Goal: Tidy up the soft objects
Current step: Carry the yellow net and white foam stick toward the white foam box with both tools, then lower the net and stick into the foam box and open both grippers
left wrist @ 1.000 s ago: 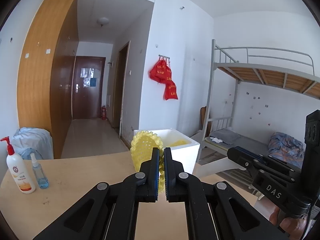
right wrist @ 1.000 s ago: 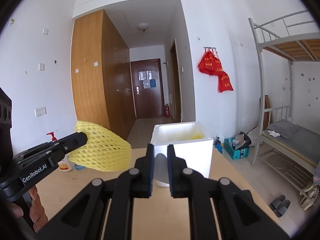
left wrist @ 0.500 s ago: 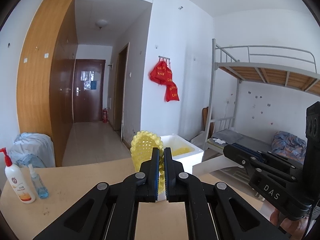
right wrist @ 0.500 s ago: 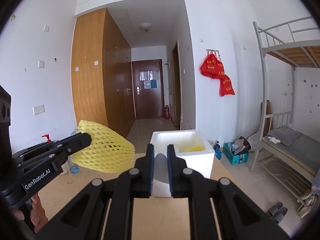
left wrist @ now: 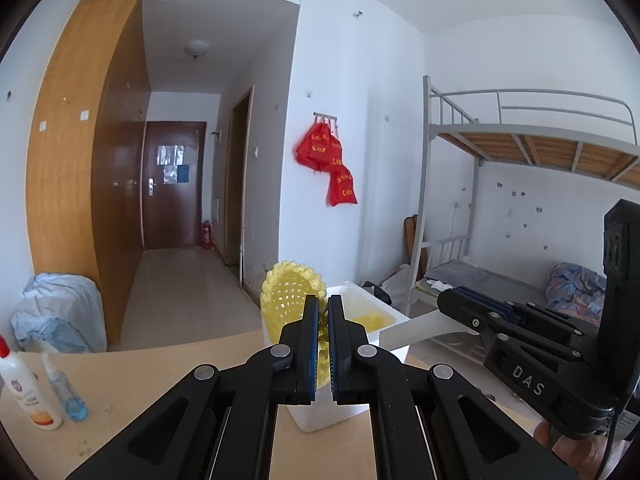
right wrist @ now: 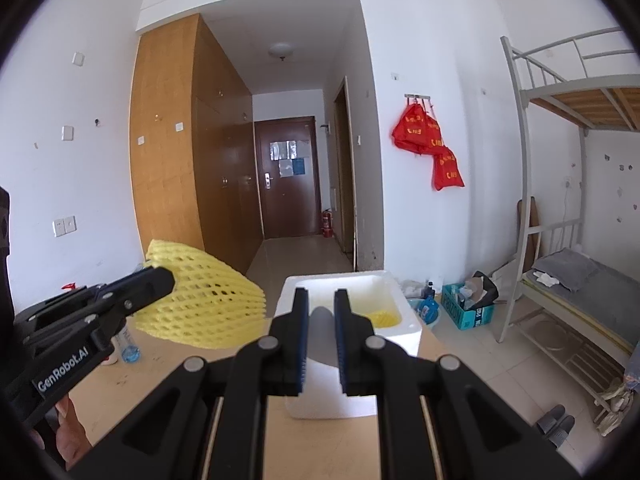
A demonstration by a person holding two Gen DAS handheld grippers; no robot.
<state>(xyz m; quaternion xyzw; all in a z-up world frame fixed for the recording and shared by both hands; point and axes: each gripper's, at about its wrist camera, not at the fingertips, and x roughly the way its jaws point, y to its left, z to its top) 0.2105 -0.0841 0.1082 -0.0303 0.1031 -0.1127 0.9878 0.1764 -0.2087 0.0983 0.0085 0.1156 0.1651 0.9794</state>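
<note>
Yellow foam netting (right wrist: 200,312) sits clamped in the left gripper (left wrist: 323,316), carried closer to the white foam box (right wrist: 396,334) than a second ago and now hanging just beside its near-left rim; the right gripper (right wrist: 321,316) pinches a pale flat strip (left wrist: 416,328), also nearer the box; inside it more yellow netting (right wrist: 382,316) already lies, so a drop looks close.
</note>
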